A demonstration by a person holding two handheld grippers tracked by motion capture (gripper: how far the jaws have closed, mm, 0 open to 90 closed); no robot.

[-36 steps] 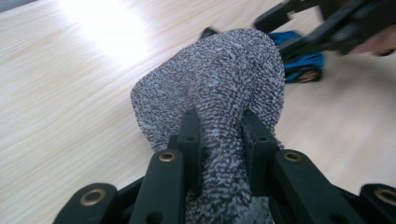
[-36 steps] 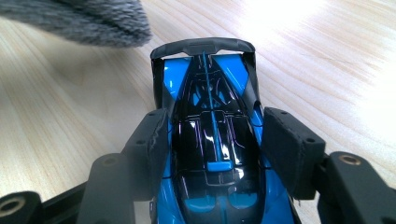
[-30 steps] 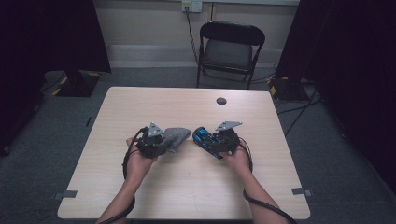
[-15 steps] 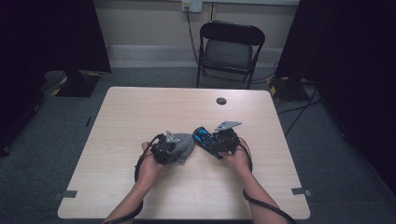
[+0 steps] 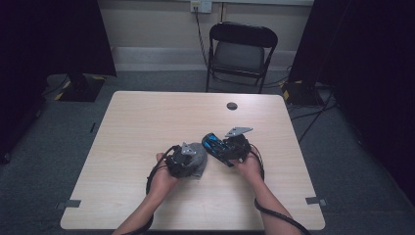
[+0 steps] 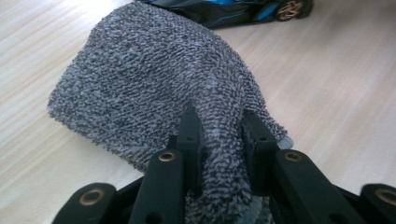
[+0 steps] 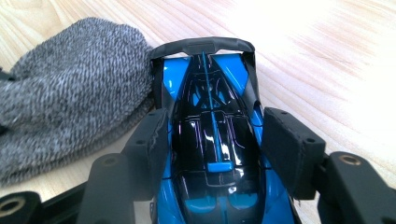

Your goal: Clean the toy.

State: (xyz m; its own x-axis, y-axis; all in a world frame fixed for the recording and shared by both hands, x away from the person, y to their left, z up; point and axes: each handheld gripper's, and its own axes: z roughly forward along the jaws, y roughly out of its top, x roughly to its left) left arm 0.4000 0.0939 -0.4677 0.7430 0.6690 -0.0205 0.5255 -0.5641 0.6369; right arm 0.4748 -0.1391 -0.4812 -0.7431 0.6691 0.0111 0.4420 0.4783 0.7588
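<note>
The left gripper (image 6: pixel 219 140) is pinched tight on a bunched fold of the grey cloth (image 6: pixel 154 79), whose loose body fans out ahead of the jaws toward twelve o'clock. The right gripper (image 7: pixel 212 140) is clamped across the middle of the blue toy car (image 7: pixel 212 116), one pad on each flank, with the wing end pointing to twelve o'clock. In the right gripper view the cloth (image 7: pixel 70 88) sits at nine o'clock of the car and touches its side by the wing. From above, both lie low over the table (image 5: pixel 147 117), cloth (image 5: pixel 195 159) at eight o'clock of the car (image 5: pixel 218 145).

The work looks like wiping the car. To do it well, hold the car steady and level, and drag the free cloth along the body with light pressure, so the wing does not snag. Whether the car's wheels rest on the table is hard to tell.
</note>
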